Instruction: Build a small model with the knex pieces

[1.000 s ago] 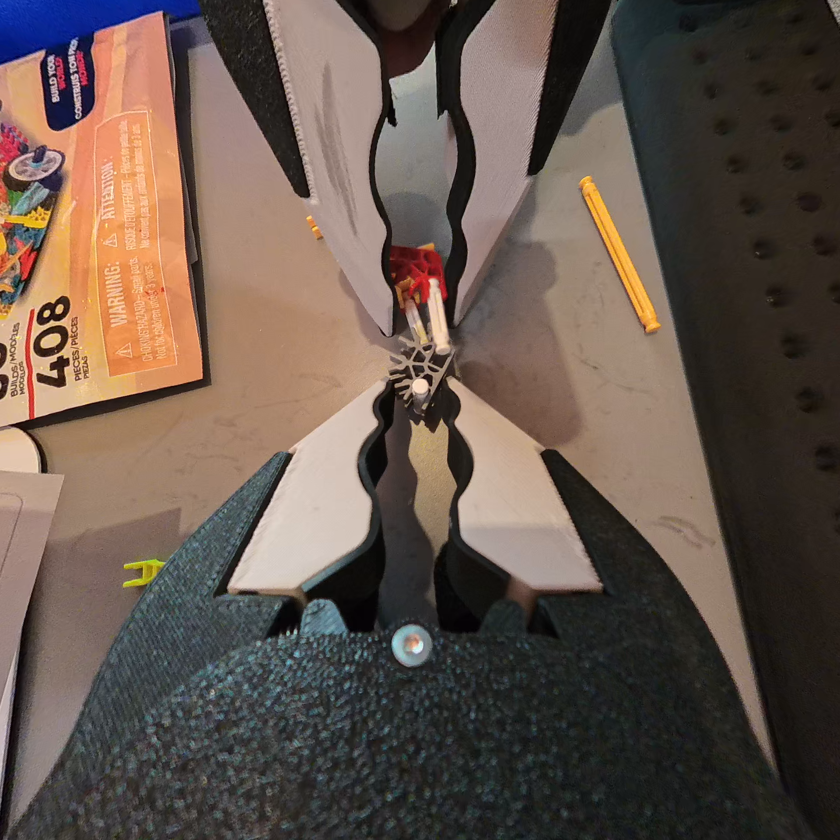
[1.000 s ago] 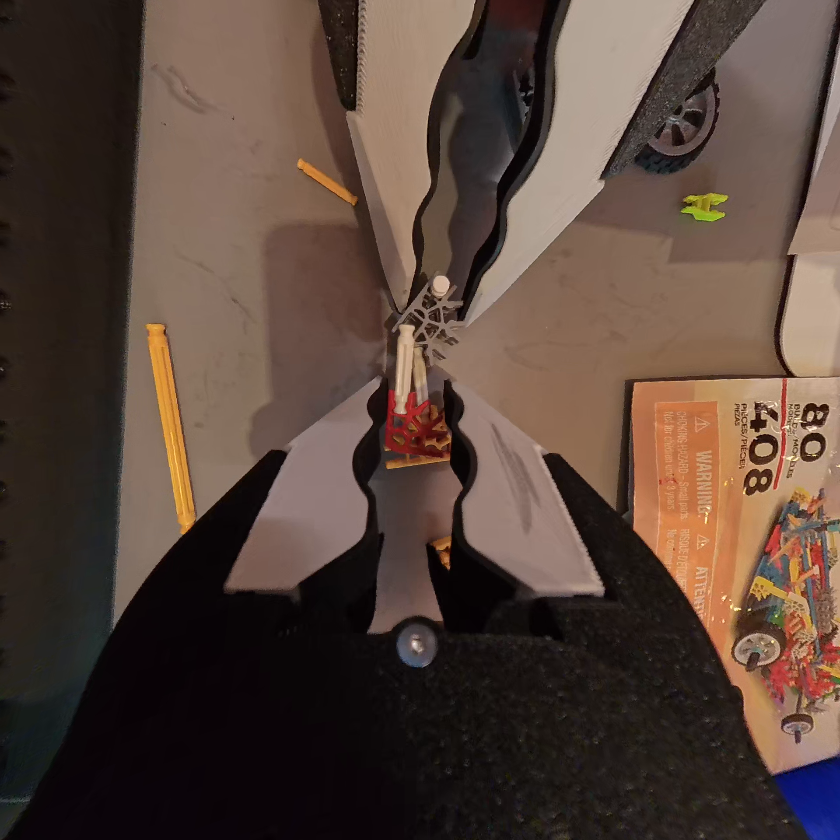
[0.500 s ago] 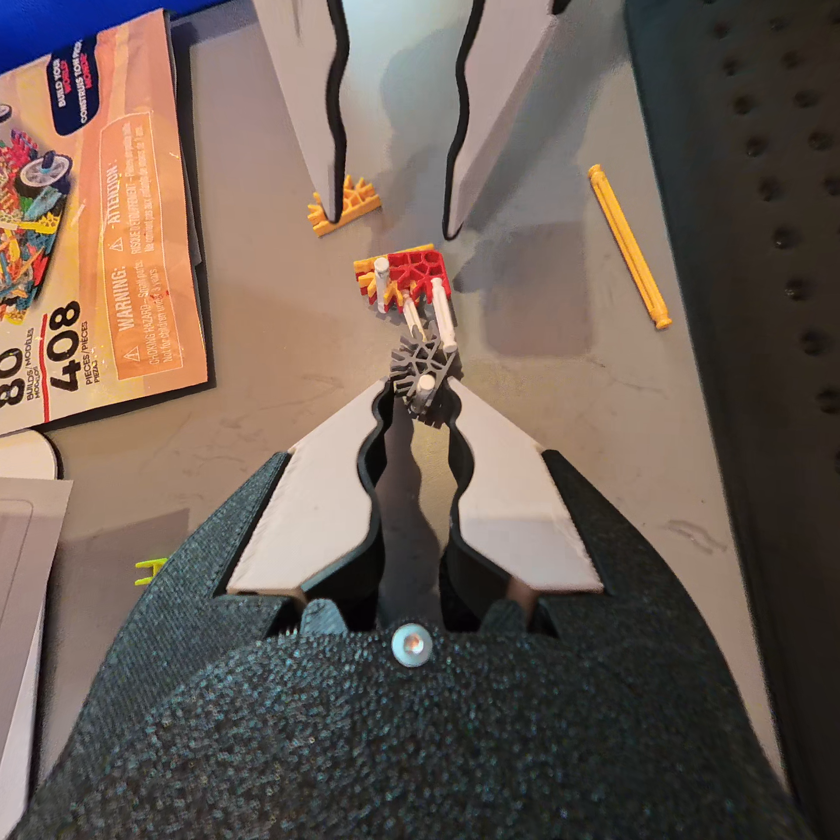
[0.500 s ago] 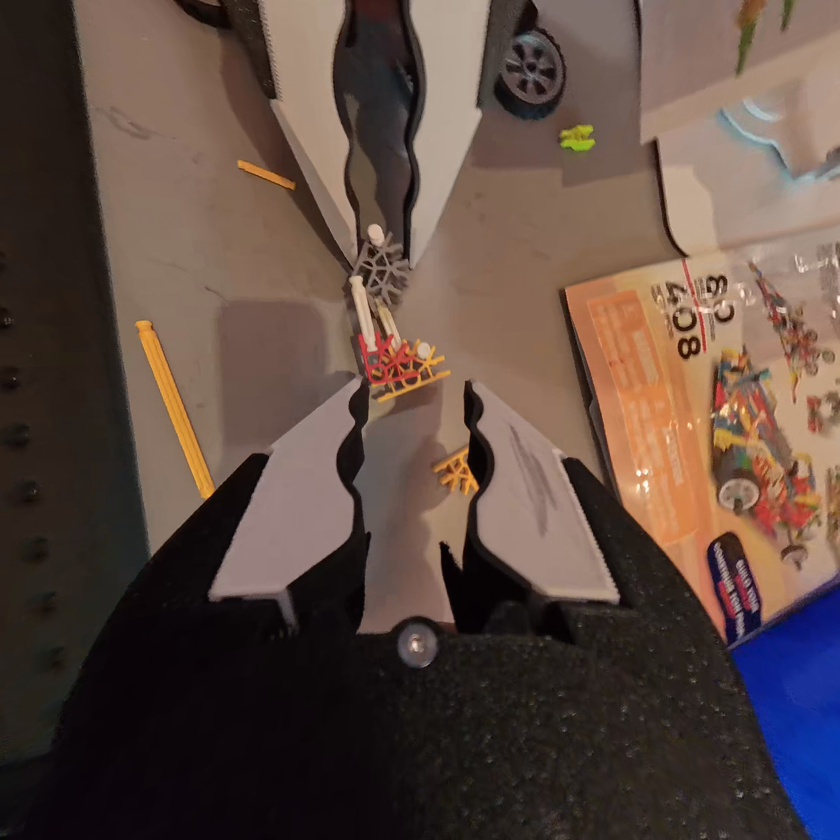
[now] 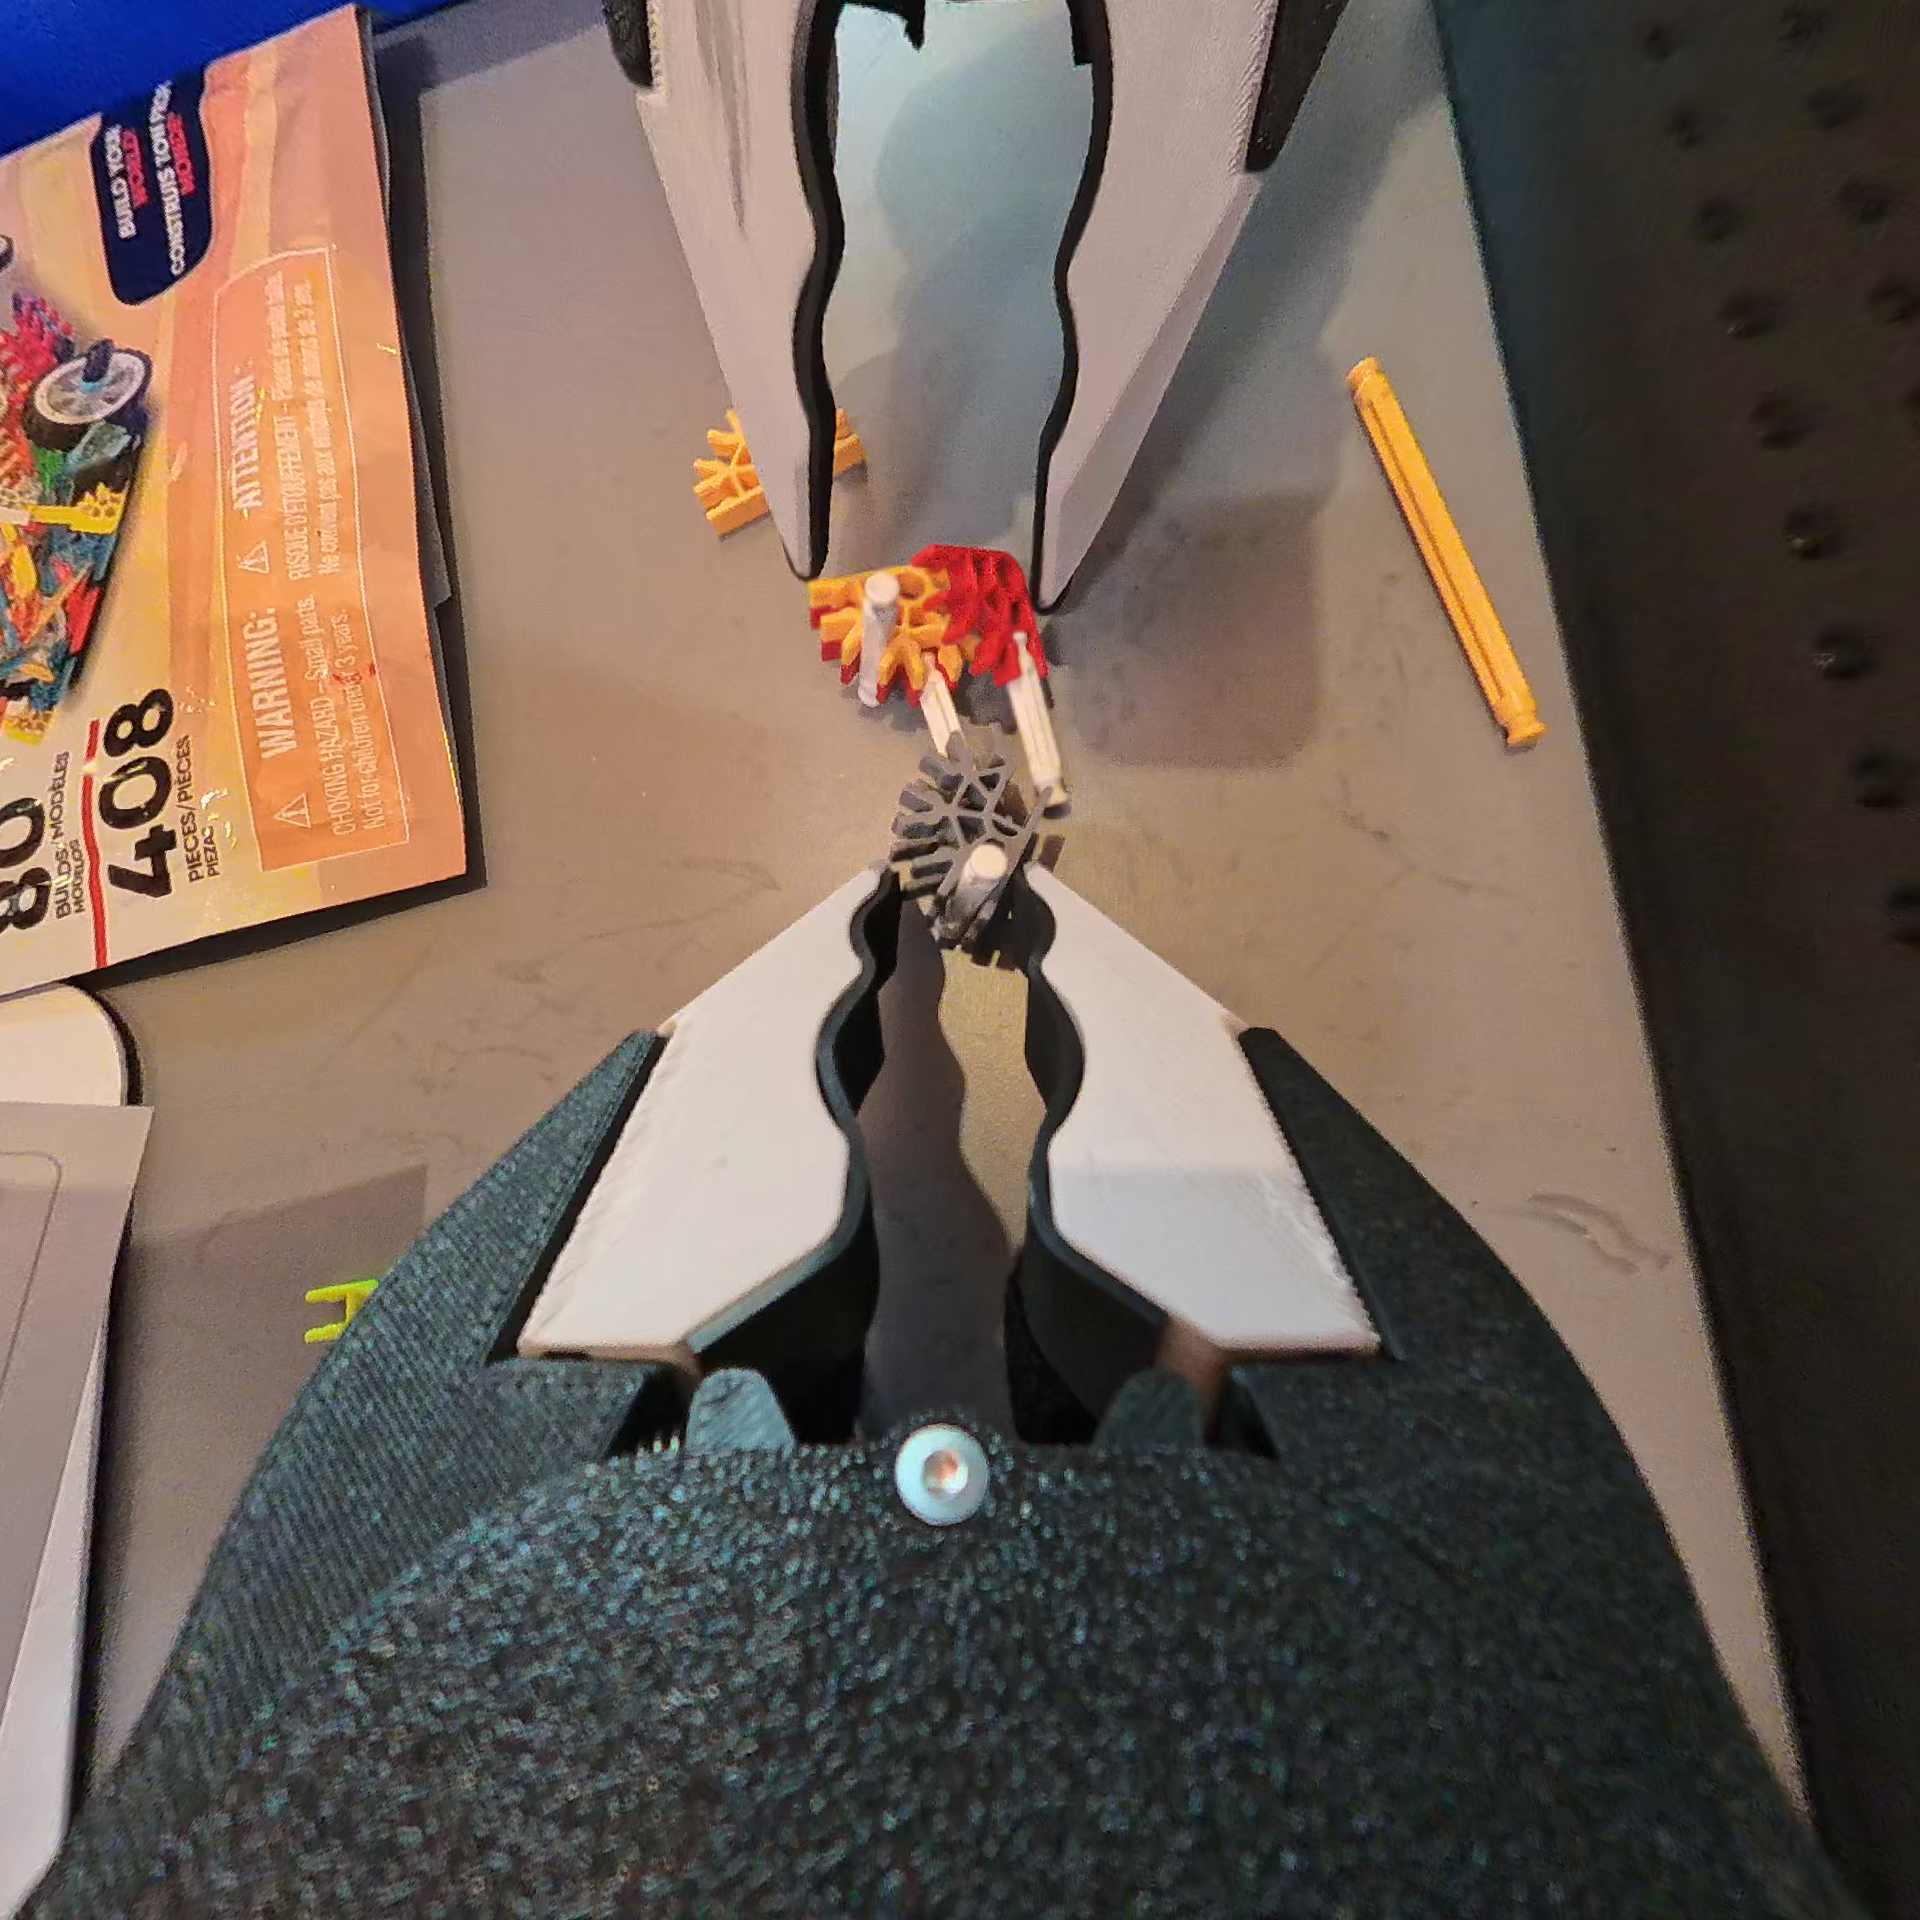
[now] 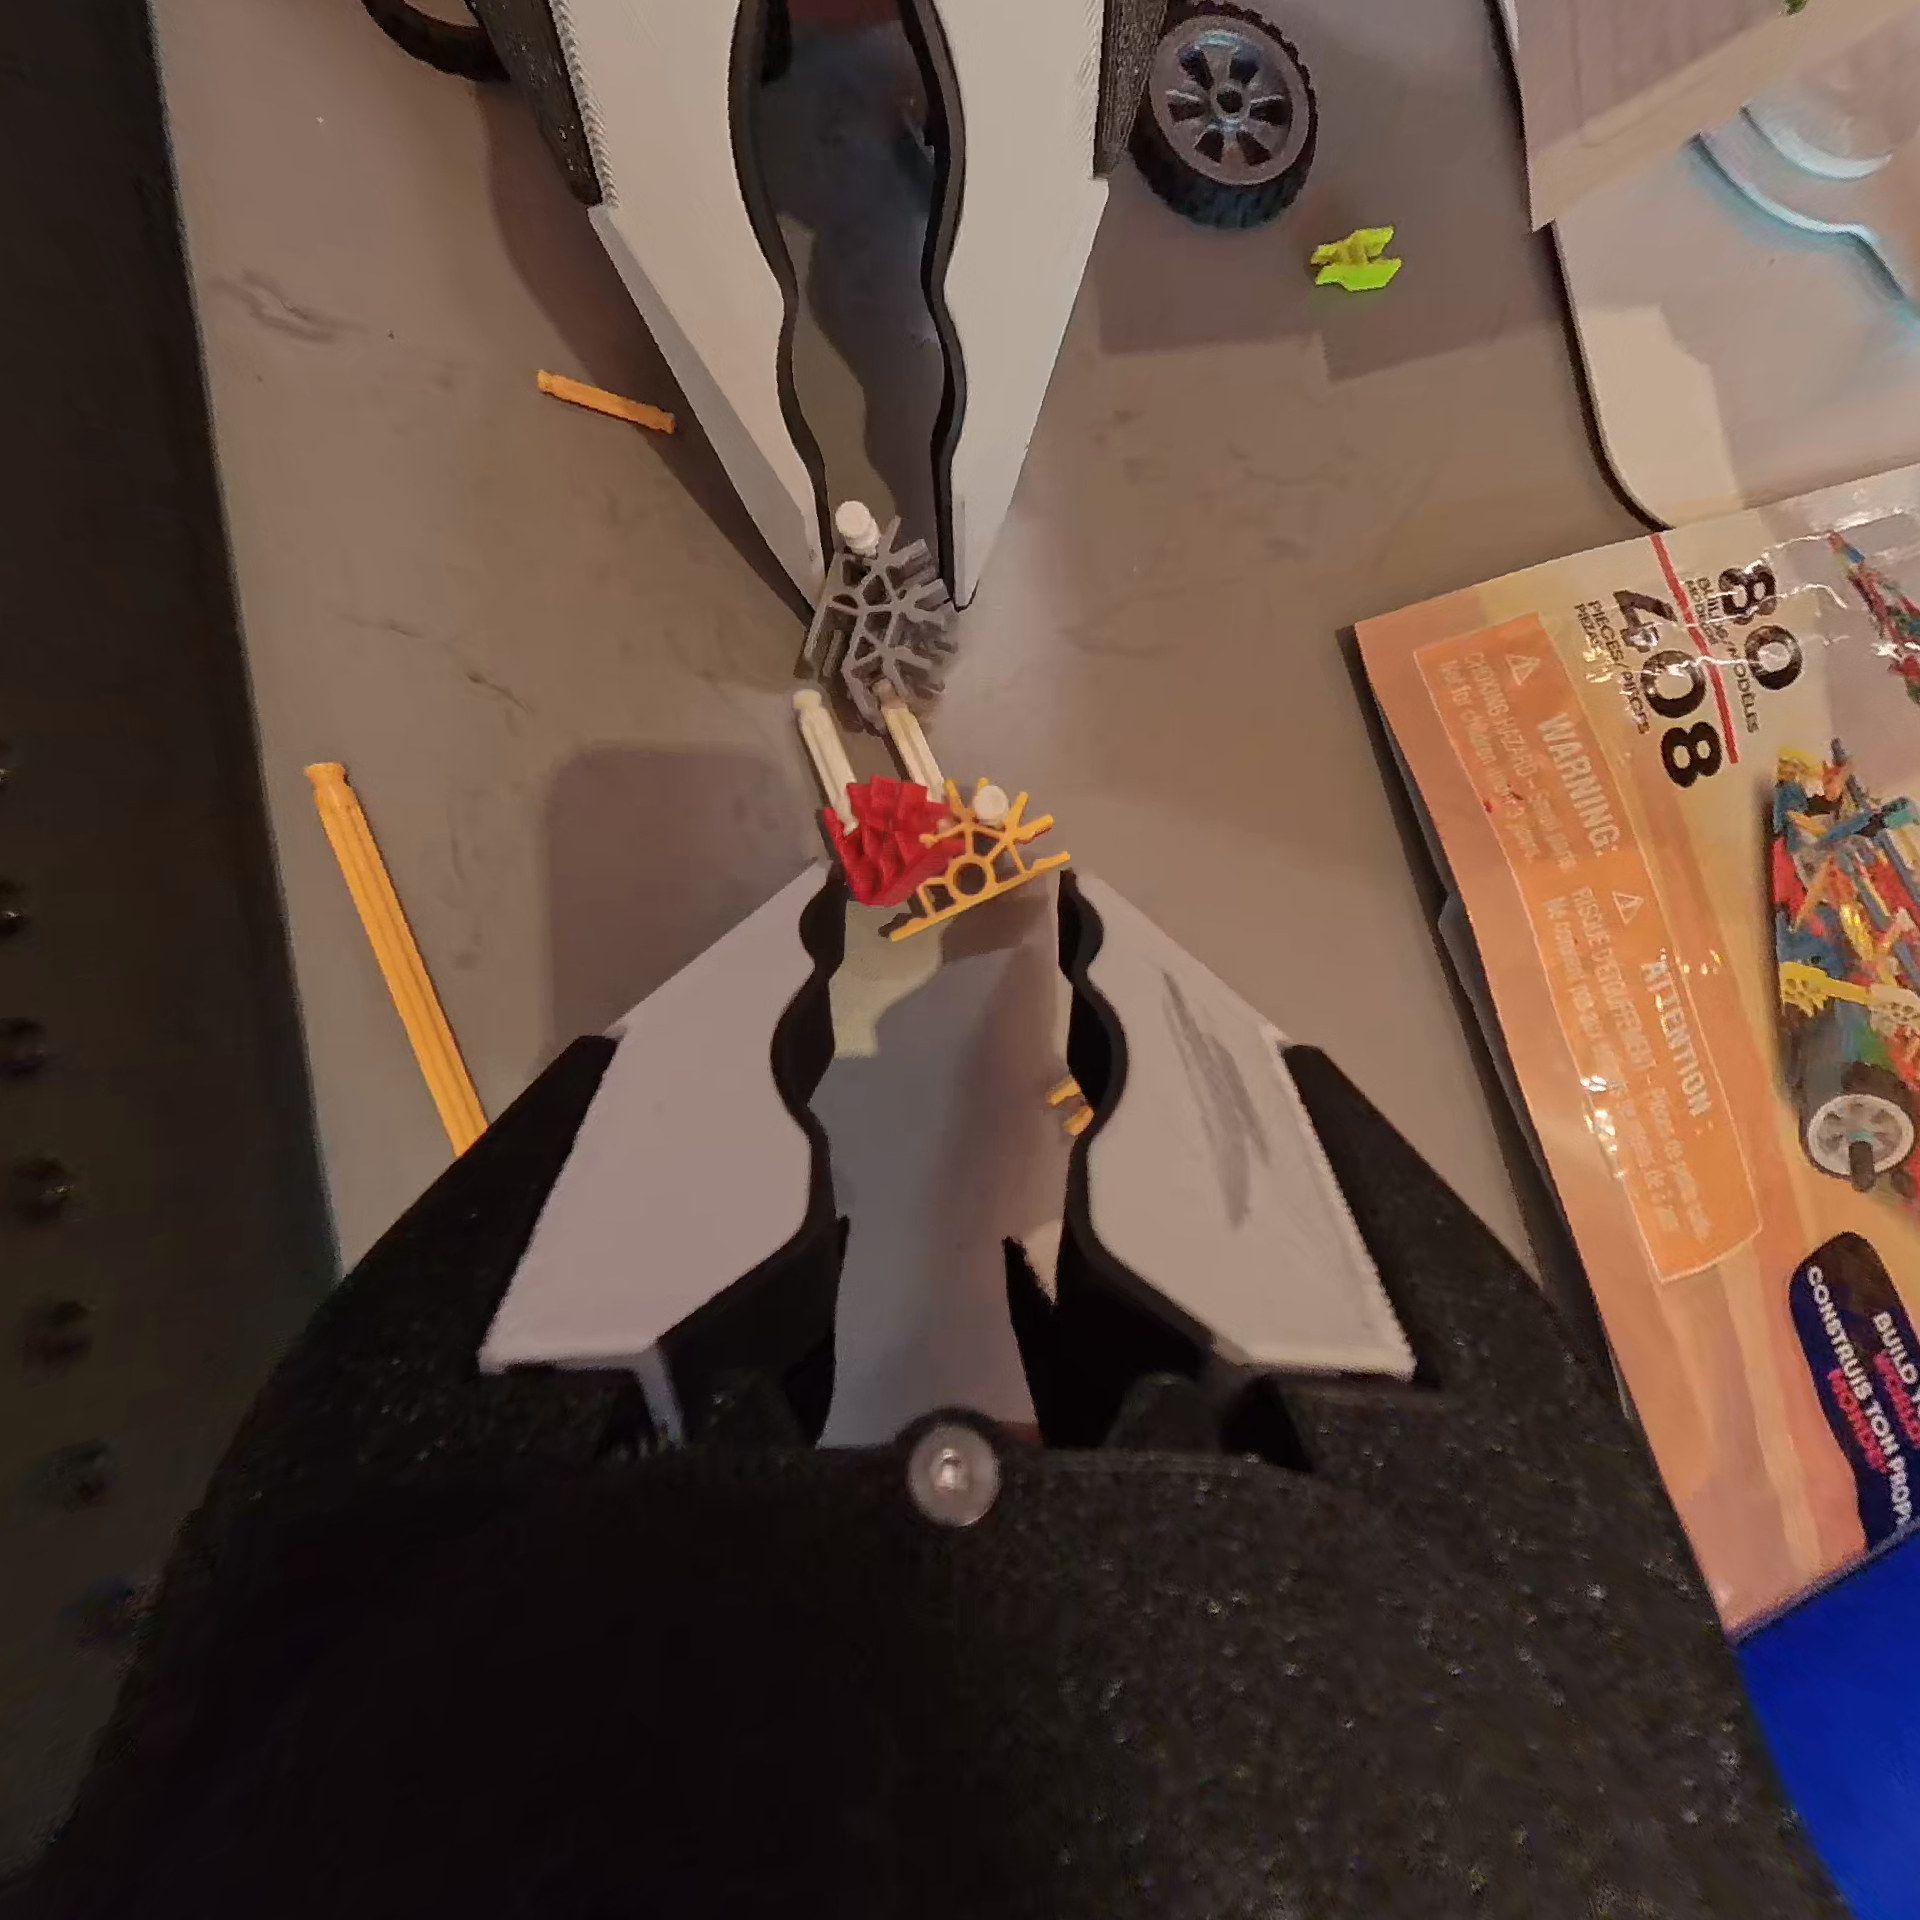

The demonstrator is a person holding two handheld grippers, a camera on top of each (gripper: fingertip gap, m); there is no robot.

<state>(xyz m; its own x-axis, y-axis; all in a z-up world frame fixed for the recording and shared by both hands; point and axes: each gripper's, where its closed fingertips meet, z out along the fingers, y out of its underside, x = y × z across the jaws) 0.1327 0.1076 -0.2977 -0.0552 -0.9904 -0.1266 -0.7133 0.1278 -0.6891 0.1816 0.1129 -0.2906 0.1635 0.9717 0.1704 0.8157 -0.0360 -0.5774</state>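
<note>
Small construction-toy assembly [image 5: 951, 717] sits on the grey tabletop [image 5: 582, 665] between my two tongs: a grey snowflake-shaped connector [image 5: 971, 821] at one end, two short white rods [image 5: 1034, 717] running from it to a red connector [image 5: 971, 603] and an orange fan-shaped connector [image 5: 883, 634] at the other, one more white peg standing up through the orange piece. Long axis runs tong to tong, grey end toward my left, red-orange end toward my right. Left gripper [image 5: 961, 894] is clenched on the grey connector, tips pinching its near edge. Right gripper [image 6: 940, 883] is released, fingers spread wide, tips just either side of the red-orange end and apparently not touching it, though I cannot be certain at the red corner. So the left has the piece; the right is nearer the red end, approaching along the rod axis. Connectors are hard, spoked, notched plastic; rods thin, smooth and ridged at the ends. Finger faces are pale and flat with wavy black inner pads. Beside my right tip lies a loose orange connector [image 5: 738, 478]; a long yellow rod [image 5: 1444, 551] lies well apart by the dark perforated mat [image 5: 1714, 623]. Glossy printed booklet [image 5: 208, 540], a small lime clip [image 6: 1356, 258], a short orange rod [image 6: 605, 400] and a spoked toy wheel [image 6: 1226, 109] sit farther off
</note>
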